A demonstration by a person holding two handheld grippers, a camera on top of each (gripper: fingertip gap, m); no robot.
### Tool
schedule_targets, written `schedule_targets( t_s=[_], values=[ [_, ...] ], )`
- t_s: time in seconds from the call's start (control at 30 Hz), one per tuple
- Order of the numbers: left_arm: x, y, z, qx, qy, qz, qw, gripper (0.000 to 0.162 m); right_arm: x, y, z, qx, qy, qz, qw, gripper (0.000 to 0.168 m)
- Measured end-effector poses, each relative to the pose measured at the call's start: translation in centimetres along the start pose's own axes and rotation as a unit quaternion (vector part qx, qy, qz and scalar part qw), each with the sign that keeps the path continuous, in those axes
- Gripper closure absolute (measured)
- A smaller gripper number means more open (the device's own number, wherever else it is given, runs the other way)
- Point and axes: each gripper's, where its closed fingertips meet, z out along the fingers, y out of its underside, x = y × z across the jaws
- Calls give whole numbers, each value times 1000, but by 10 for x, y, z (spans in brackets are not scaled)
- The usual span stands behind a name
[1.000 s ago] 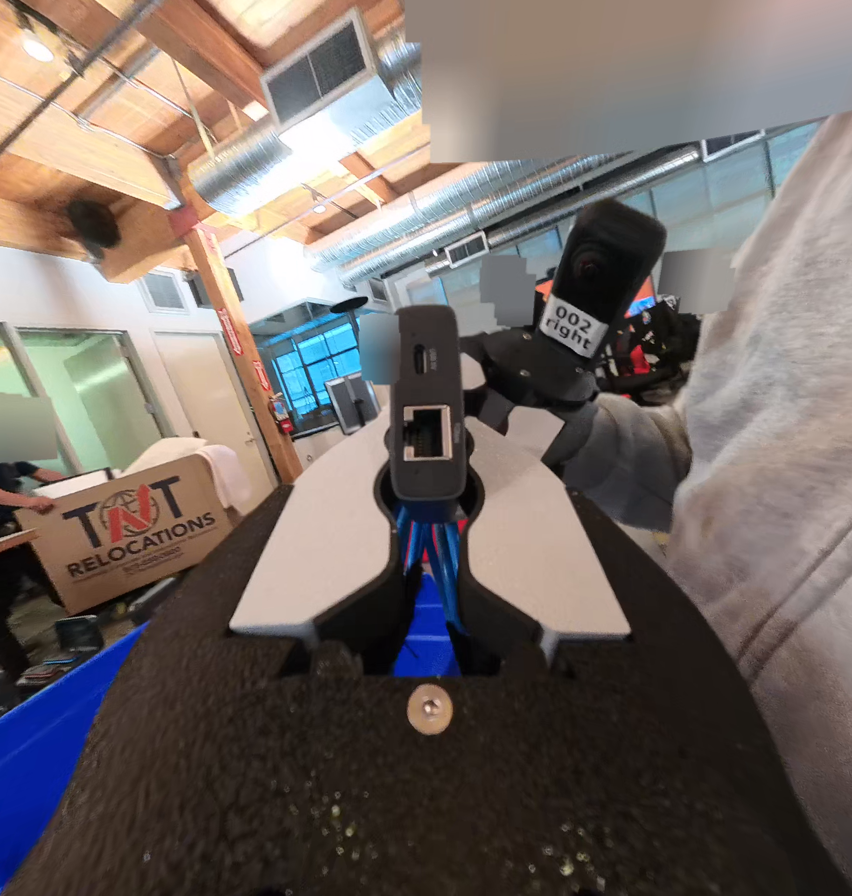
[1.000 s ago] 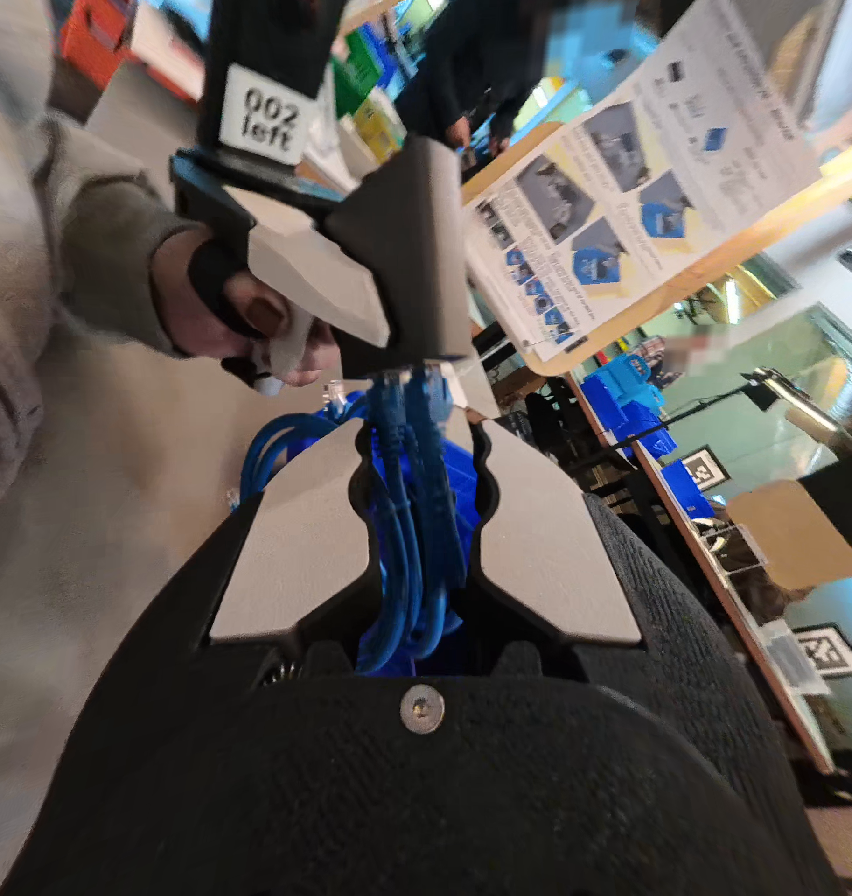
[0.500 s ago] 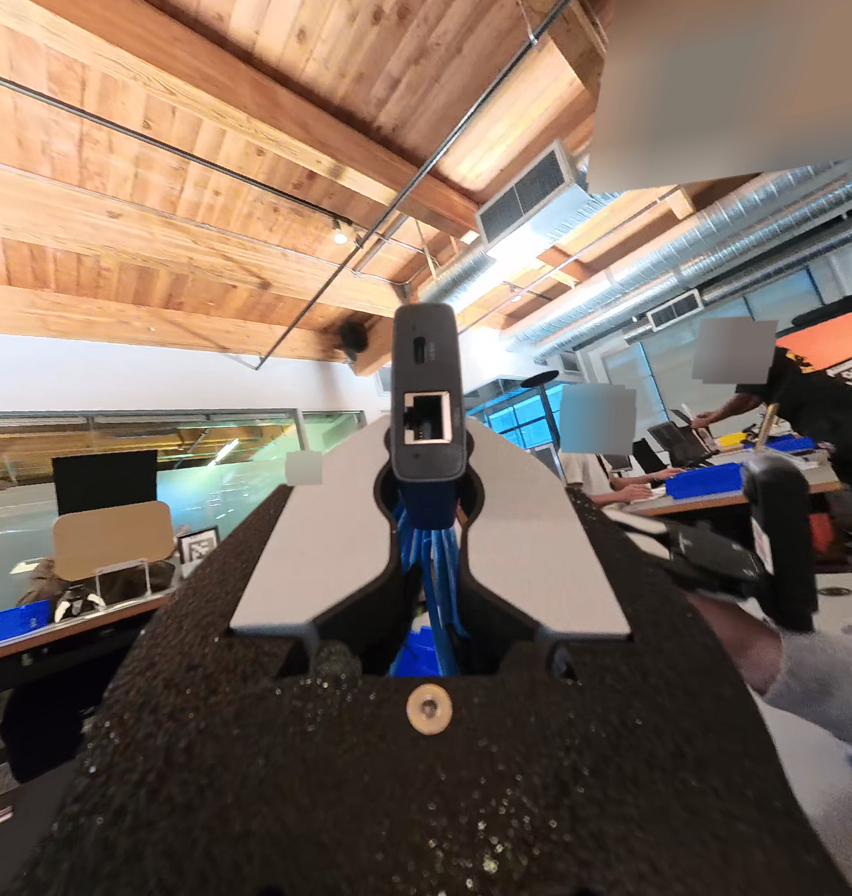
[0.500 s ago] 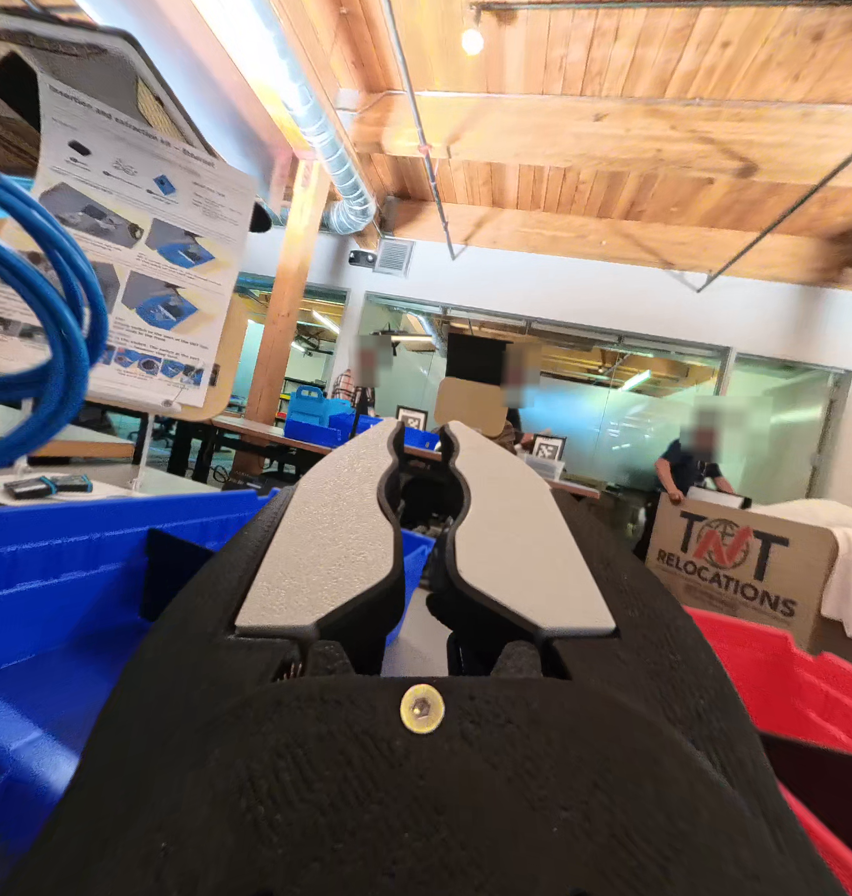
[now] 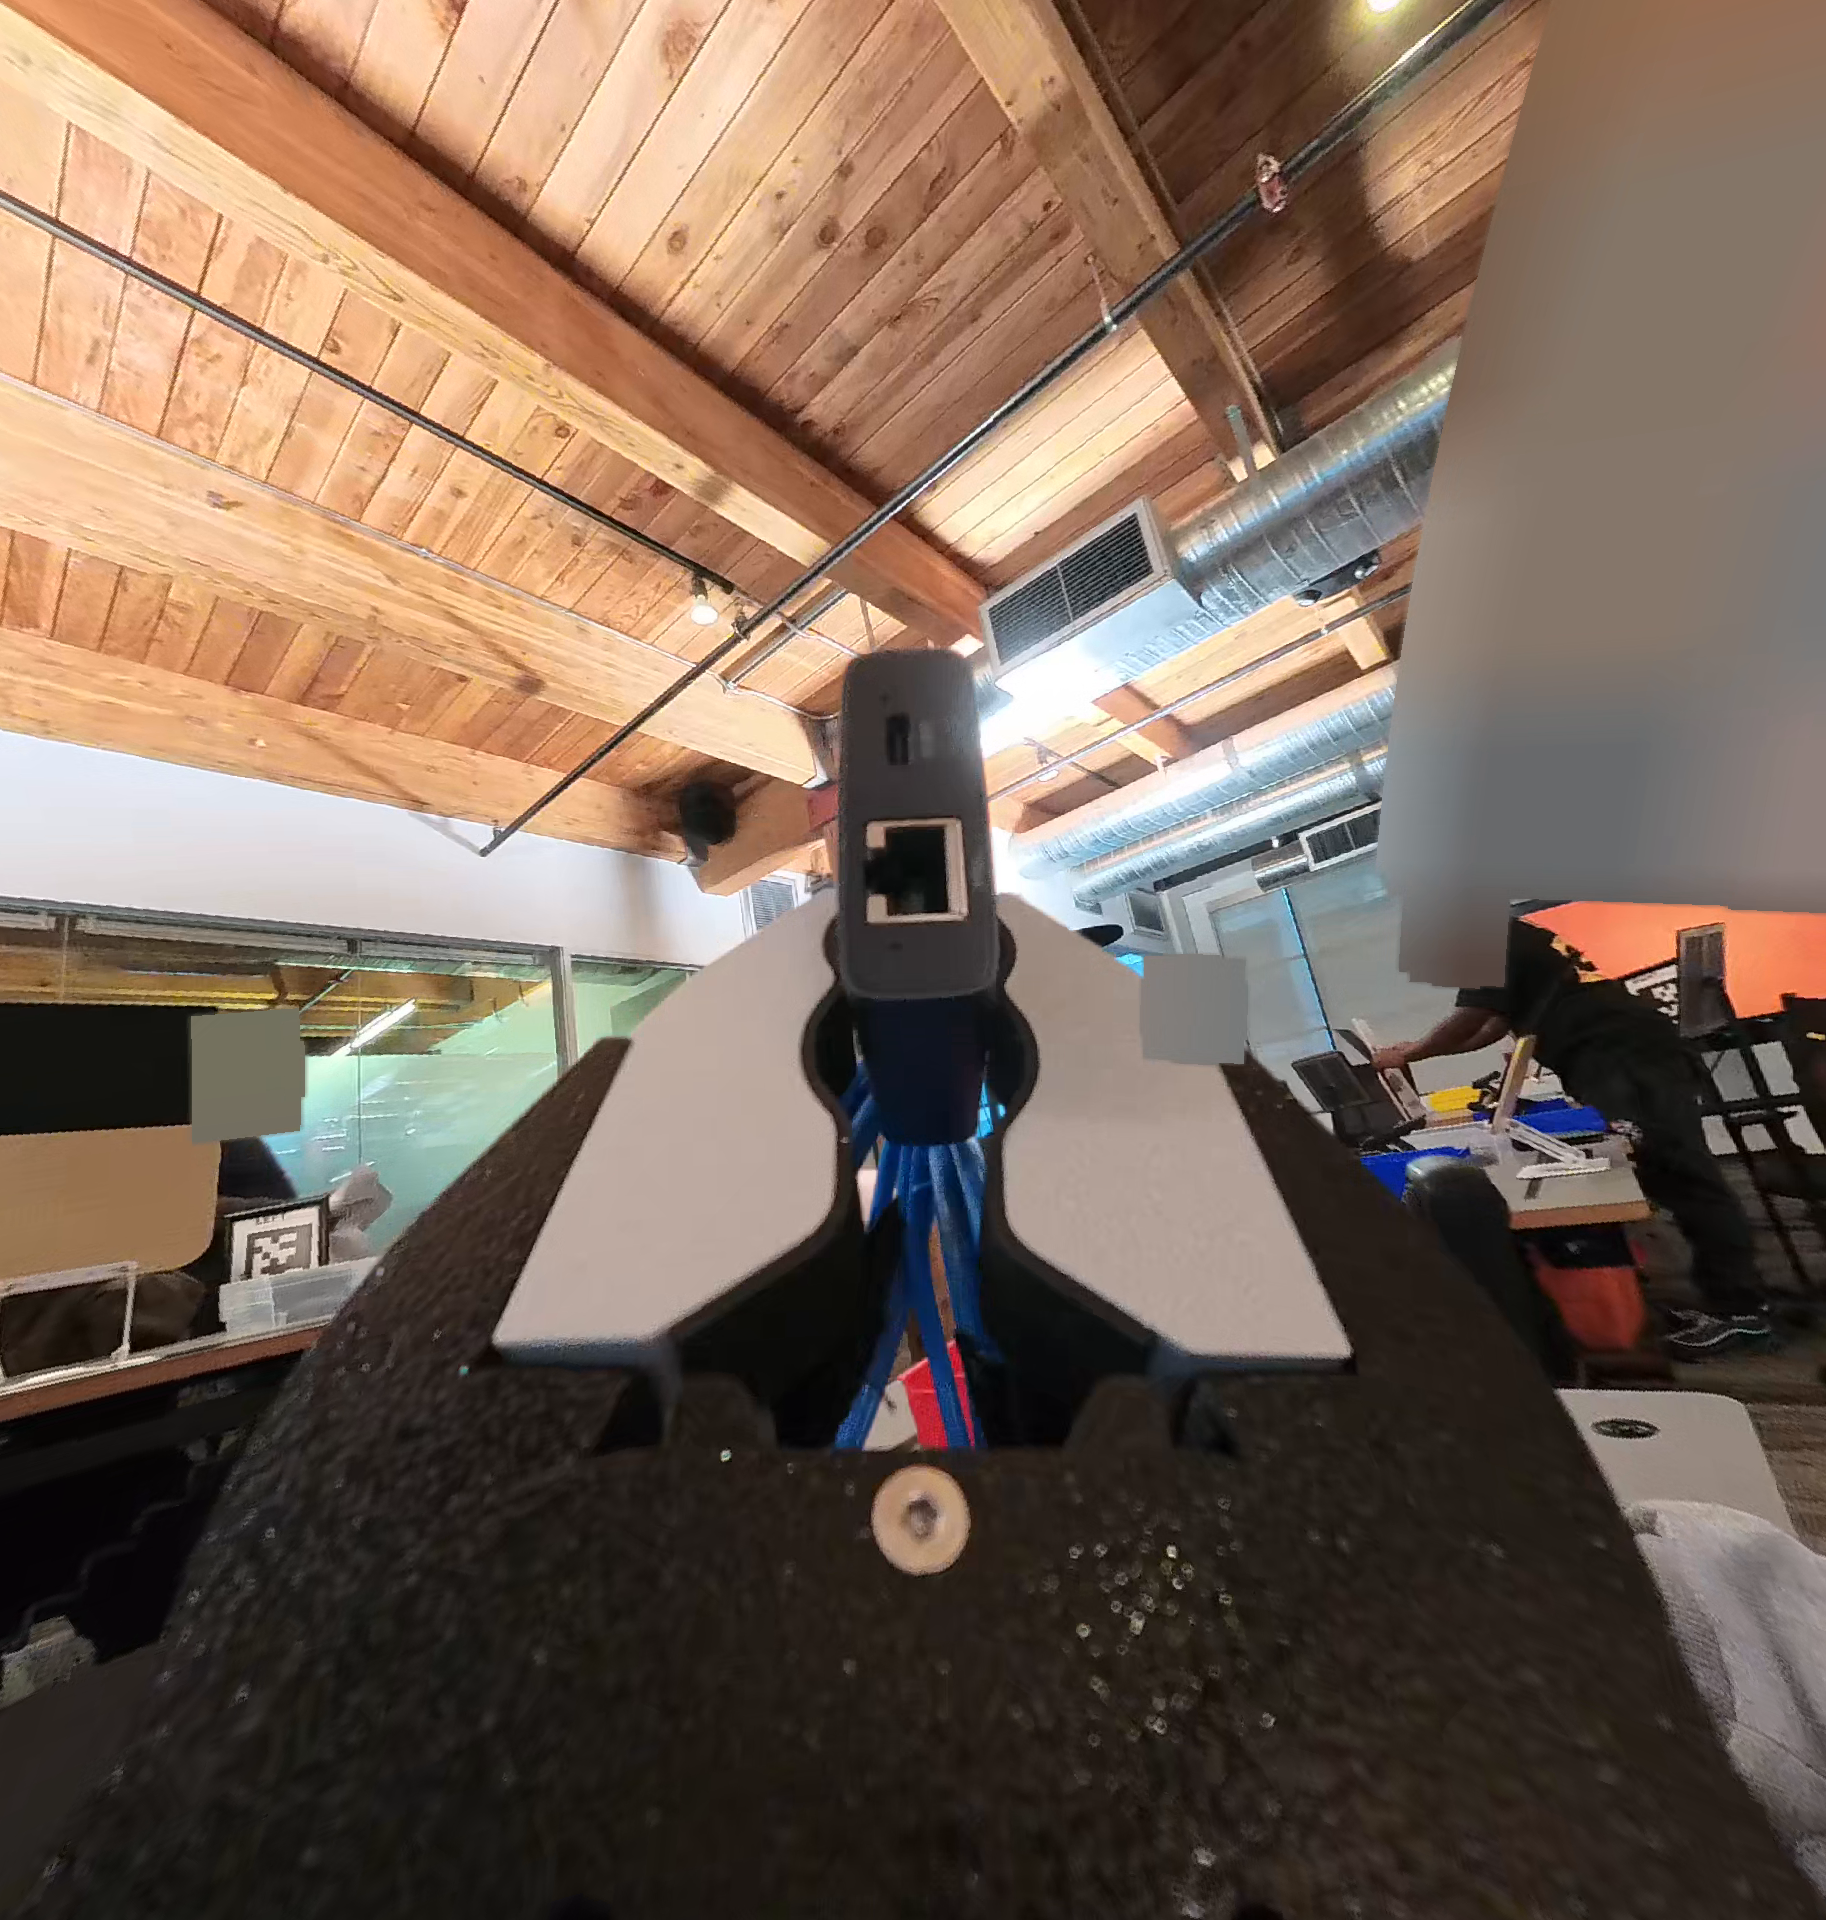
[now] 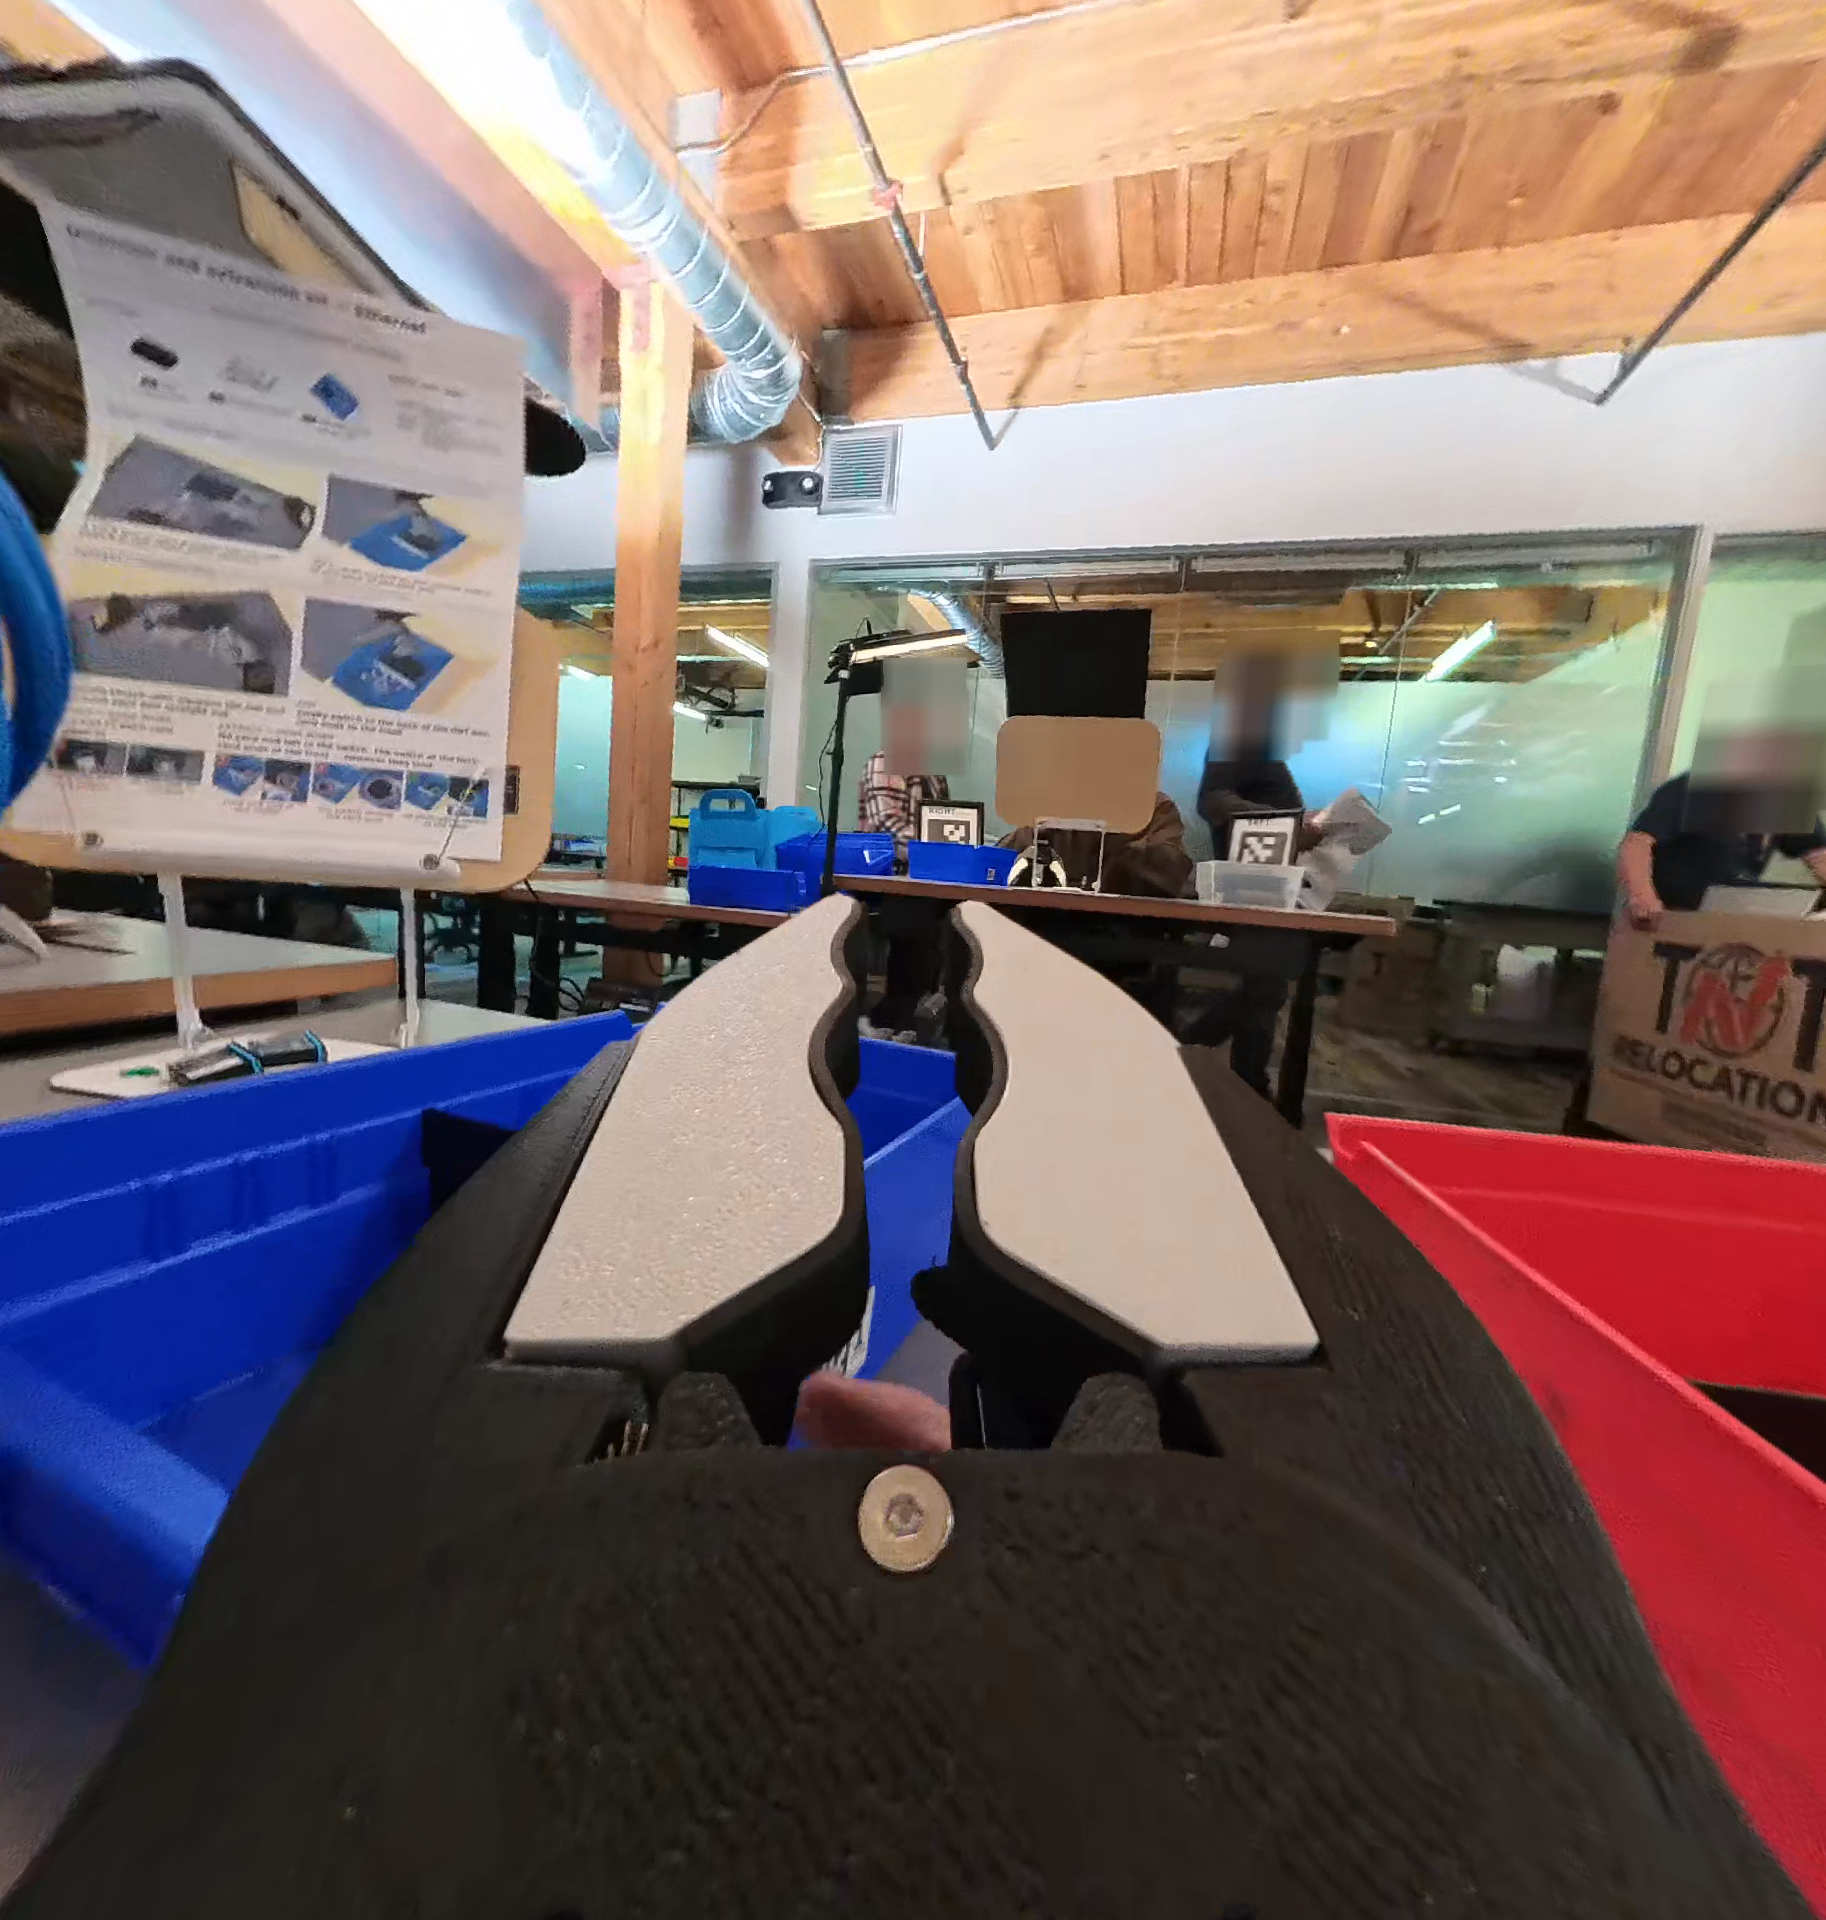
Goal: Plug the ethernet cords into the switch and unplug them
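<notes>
Above the blue bin (image 6: 213,1195) | right claw (image 6: 901,914) still apparently empty (narrow gap) | left claw (image 5: 914,925) keeps pinching dark adapter (image 5: 914,842)

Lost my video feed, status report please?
Left gripper shut on dark grey adapter box, blue cables trailing. Right gripper empty, nearly closed, between blue bin and red bin.

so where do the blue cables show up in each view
Left wrist view: blue cables hang at centre, below the dark grey adapter that the left hand-held gripper clamps.
Right wrist view: a blurred blue loop at the far left edge; the right hand-held gripper holds nothing.
Shared landmark: the tan rounded board before the glass wall.
</notes>
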Motion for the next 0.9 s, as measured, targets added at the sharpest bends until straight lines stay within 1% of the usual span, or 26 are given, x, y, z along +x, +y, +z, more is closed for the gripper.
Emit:
schedule_targets(
  t_s=[0.03, 0.13, 0.23, 0.33, 0.4, 0.47, 0.57, 0.67, 0.77, 0.83, 0.9],
  values=[
    [0, 1, 1, 2, -3, 0, 1000, 142, 2, 0, 0, 0, 1, 7, 1000, 156],
    [-3, 5, 1, 2, -18, -3, 1000, 142, -5, 6, 3, -19, -28, 16, 999, 161],
    [-12, 9, -1, 1, -26, -25, 999, 142, -16, 14, 6, -41, -61, 27, 997, 160],
    [-21, 8, -6, 29, -26, -80, 996, 142, -24, 20, 6, -48, -79, 12, 996, 160],
    [-30, 10, -9, 34, -33, -110, 993, 142, -32, 23, 6, -54, -101, 4, 993, 158],
    [-39, 16, -11, 27, -33, -129, 991, 142, -40, 26, 6, -62, -118, -14, 991, 156],
    [-45, 21, -13, 25, -15, -137, 990, 142, -48, 23, 5, -53, -134, -31, 989, 155],
    [-49, 28, -10, 30, 8, -157, 987, 141, -61, 0, 7, -30, -160, -11, 987, 152],
    [-41, 38, -9, 22, 49, -154, 987, 141, -100, -44, 11, -18, -249, 13, 968, 148],
    [-29, 37, -9, 41, 88, -132, 986, 142, -136, -69, 8, -35, -345, 23, 938, 144],
    [-14, 32, -10, 64, 135, -110, 983, 142, -166, -84, 4, -56, -420, 6, 906, 135]
  ],
)
